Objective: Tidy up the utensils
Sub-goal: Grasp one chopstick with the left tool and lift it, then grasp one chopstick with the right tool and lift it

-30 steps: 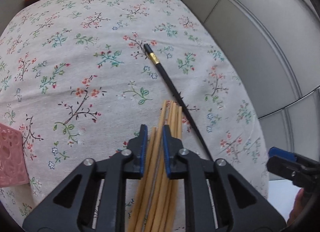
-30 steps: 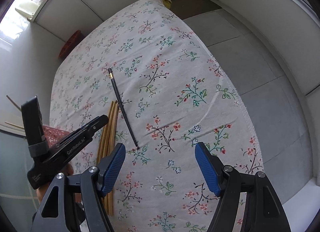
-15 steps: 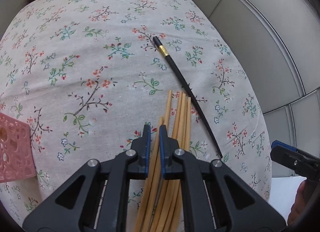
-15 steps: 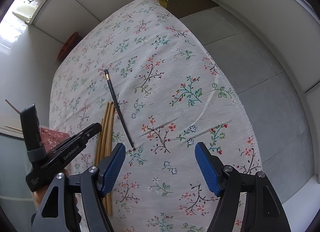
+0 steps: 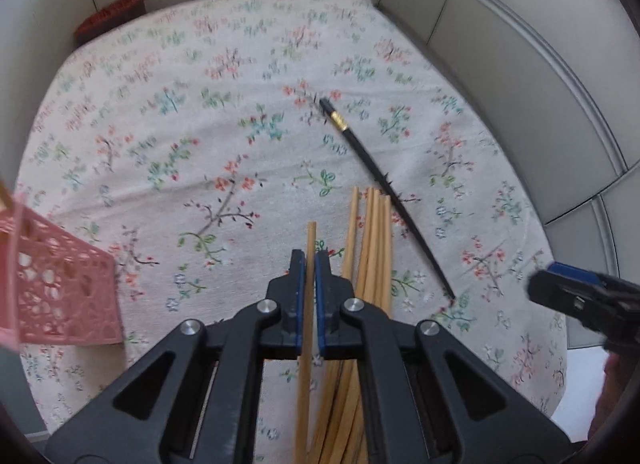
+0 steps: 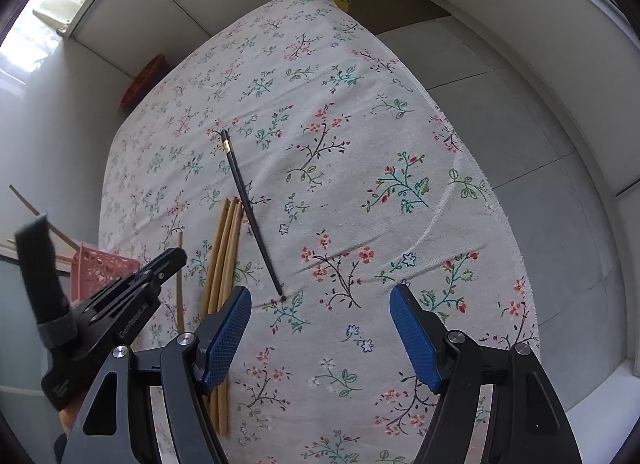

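My left gripper (image 5: 310, 264) is shut on one wooden chopstick (image 5: 309, 240), lifted clear of the floral tablecloth (image 5: 200, 168). Several more wooden chopsticks (image 5: 372, 248) lie in a bundle just right of it. A black chopstick with a gold band (image 5: 376, 168) lies slanted beside the bundle. In the right wrist view the same bundle (image 6: 226, 248), the black chopstick (image 6: 250, 212) and the lifted chopstick (image 6: 180, 276) show, with the left gripper (image 6: 176, 256) at the left. My right gripper (image 6: 320, 312) hangs open over the cloth with nothing between its fingers.
A pink perforated basket (image 5: 52, 288) stands at the table's left edge, also in the right wrist view (image 6: 100, 268), with wooden sticks poking out of it. A red-brown round object (image 5: 112, 18) sits past the far edge. Grey floor tiles (image 6: 520, 124) lie to the right.
The left gripper's jaws have closed on one wooden chopstick and raised it leftward away from the bundle. The pink basket shows nearer in its view. The right gripper has stayed put.
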`<state>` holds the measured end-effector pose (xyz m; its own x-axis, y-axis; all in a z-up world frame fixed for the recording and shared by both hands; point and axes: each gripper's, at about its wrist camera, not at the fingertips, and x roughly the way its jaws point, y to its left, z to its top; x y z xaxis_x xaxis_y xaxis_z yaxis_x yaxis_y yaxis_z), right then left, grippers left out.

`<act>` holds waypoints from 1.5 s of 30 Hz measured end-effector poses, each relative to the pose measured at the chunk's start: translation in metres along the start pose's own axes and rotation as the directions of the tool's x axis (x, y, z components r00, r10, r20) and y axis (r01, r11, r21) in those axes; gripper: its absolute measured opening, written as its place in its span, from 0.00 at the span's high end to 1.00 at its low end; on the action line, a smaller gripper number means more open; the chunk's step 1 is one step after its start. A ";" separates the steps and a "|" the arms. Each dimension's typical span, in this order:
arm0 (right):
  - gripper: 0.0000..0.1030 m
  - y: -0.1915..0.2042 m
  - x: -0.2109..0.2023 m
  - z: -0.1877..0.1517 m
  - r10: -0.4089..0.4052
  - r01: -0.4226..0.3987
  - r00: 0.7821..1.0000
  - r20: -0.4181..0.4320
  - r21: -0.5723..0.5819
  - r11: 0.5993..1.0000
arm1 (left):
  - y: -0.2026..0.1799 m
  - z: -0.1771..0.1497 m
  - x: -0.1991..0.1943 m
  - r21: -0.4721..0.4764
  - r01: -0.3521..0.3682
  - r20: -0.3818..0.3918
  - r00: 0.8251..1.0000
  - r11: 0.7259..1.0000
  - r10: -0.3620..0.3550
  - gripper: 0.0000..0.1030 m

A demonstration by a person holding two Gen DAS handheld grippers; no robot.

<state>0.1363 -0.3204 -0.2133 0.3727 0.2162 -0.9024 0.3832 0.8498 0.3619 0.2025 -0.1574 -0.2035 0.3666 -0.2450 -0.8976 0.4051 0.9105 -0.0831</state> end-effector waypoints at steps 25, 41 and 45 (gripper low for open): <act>0.86 0.097 0.084 0.021 0.044 -0.053 0.997 -0.069 -0.126 0.991 | 0.088 -0.055 -0.110 -0.039 0.018 0.182 0.983 0.999 -0.011 0.95; 0.92 0.097 0.091 0.015 -0.006 -0.005 0.994 -0.110 -0.101 0.995 | 0.096 -0.058 -0.107 -0.050 0.019 0.165 0.986 0.999 -0.010 0.95; 0.91 0.111 0.092 0.011 -0.052 0.035 0.995 -0.090 -0.187 0.982 | 0.093 -0.058 -0.103 -0.046 0.012 0.156 0.988 0.999 -0.004 0.95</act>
<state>0.2223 -0.2120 -0.2535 0.2746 0.2140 -0.9374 0.2311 0.9316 0.2804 0.1535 -0.0278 -0.1435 0.4906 -0.2979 -0.8189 0.3701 0.9220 -0.1136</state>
